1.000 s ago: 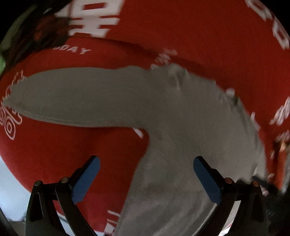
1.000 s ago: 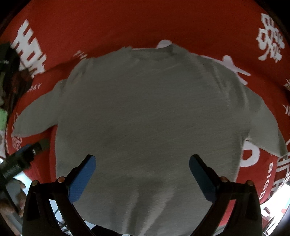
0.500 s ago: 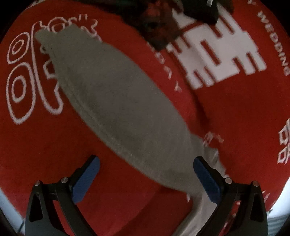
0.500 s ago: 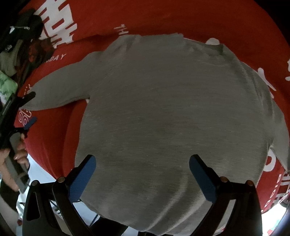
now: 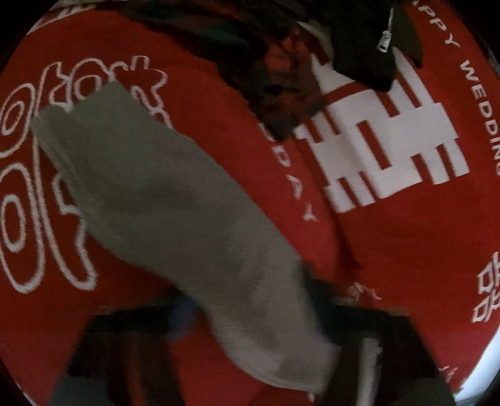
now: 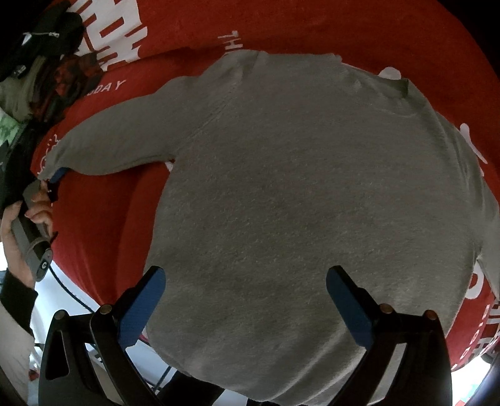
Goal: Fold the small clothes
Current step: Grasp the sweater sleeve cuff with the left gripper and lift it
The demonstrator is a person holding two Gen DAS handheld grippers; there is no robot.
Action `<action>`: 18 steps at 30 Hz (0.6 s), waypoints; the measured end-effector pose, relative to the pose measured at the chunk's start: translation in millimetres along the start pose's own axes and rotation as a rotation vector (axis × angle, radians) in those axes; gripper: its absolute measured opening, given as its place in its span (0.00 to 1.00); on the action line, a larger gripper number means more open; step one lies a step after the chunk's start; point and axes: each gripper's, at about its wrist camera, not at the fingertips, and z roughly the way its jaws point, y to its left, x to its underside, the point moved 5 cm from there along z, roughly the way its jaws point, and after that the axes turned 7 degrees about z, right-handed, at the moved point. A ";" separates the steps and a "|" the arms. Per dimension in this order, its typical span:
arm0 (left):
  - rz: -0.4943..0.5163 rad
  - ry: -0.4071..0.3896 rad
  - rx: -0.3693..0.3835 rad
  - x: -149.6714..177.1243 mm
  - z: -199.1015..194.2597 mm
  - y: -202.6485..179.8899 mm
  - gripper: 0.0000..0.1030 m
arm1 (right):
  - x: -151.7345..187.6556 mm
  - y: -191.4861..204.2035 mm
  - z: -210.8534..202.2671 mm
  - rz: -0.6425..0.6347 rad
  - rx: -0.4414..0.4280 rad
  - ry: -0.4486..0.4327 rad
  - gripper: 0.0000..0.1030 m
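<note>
We see the grey sweater (image 6: 312,203) spread flat on the red cloth (image 6: 343,28) over the table. Left claw (image 6: 53,178) has just been closing, now grasping the sleeve (image 5: 175,212) at its cuff. Right claw (image 6: 245,303) is released, hovering over the sweater's hem. Dark clothes pile (image 6: 40,59) sits beside the sleeve.
</note>
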 end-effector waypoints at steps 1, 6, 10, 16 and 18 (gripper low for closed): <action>-0.013 0.014 0.040 0.7 3.0 2.6 0.07 | 0.2 -0.9 -0.7 0.005 -0.002 0.000 1.00; 0.112 -0.038 0.149 5.4 -13.4 -23.1 0.08 | 1.0 -6.9 -4.7 0.018 -0.008 -0.017 1.00; 0.261 -0.014 0.264 17.0 -23.2 -81.0 0.08 | 3.3 -18.3 -6.4 0.047 -0.019 -0.024 1.00; 0.477 0.078 0.450 70.8 -37.9 -195.6 0.08 | 5.3 -49.2 -22.3 0.118 -0.045 -0.070 1.00; 0.567 0.137 0.503 103.5 -34.3 -240.5 0.07 | 5.4 -68.8 -29.9 0.159 -0.048 -0.090 1.00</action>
